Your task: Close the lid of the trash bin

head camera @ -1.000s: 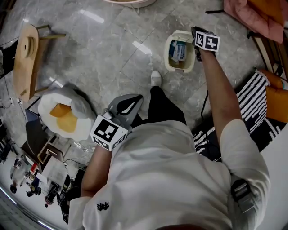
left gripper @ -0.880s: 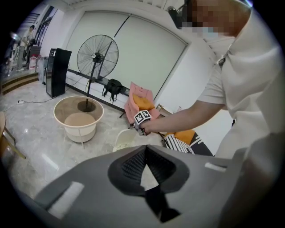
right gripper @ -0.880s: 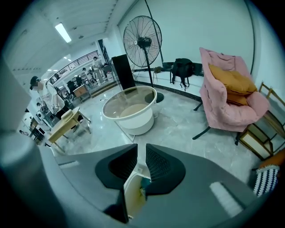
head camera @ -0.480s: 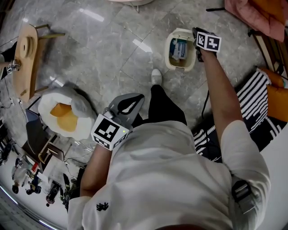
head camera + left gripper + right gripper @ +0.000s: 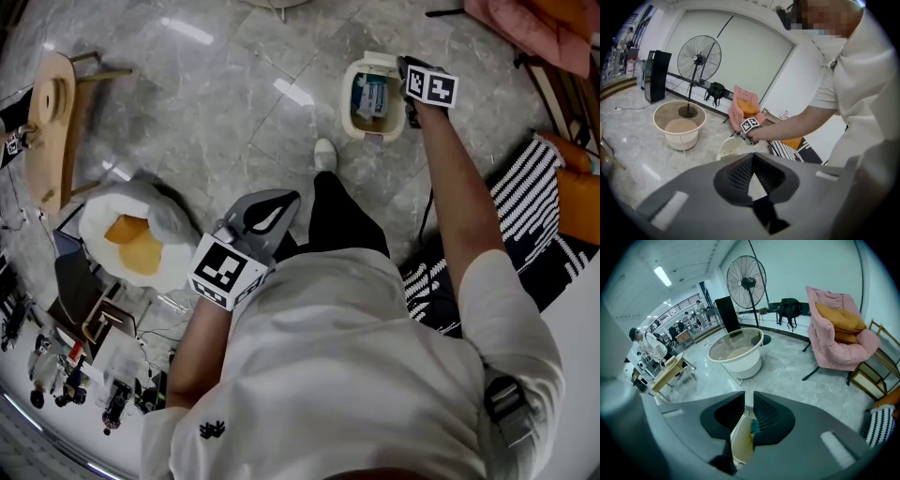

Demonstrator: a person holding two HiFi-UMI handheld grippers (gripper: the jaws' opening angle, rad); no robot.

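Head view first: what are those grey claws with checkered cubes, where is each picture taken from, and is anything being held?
There is no robot here. A person holds a two-jaw gripper in each hand, and the marker cubes are part of those grippers. The head view looks steeply down from the person's head onto a marble floor, where a cream trash bin stands open. The other two pictures come from cameras riding on each gripper, looking along its jaws. The left gripper is shut on nothing, close to the person's body. The right gripper reaches to the bin and appears to pinch the edge of its raised lid.
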